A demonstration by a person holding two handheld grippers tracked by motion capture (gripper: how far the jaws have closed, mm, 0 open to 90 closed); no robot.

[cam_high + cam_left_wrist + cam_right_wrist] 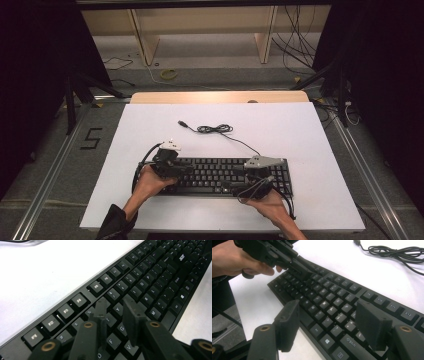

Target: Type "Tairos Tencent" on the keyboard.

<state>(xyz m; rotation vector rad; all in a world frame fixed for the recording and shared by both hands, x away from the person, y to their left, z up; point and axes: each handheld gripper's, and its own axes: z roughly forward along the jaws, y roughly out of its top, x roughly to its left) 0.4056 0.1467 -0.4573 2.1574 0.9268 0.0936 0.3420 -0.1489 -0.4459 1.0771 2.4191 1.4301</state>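
A black keyboard (220, 175) lies across the near part of the white table (280, 130). Its cable (215, 129) is coiled behind it and ends in a loose plug (182, 122). My left gripper (182, 170) hovers low over the keyboard's left half. In the left gripper view its jaws (115, 303) stand a narrow gap apart above the letter keys (150, 282), with nothing between them. My right gripper (245, 179) sits over the keyboard's right half. In the right gripper view its jaws (328, 312) are spread wide over the keys (329, 300), with the left gripper (303, 271) farther along.
A wooden strip (220, 96) borders the table's far edge. Beyond it stand shelf legs, loose cables and a yellow ring (169, 74) on the floor. A "5" mark (91, 138) lies on the floor at the left. Bare table surface surrounds the keyboard.
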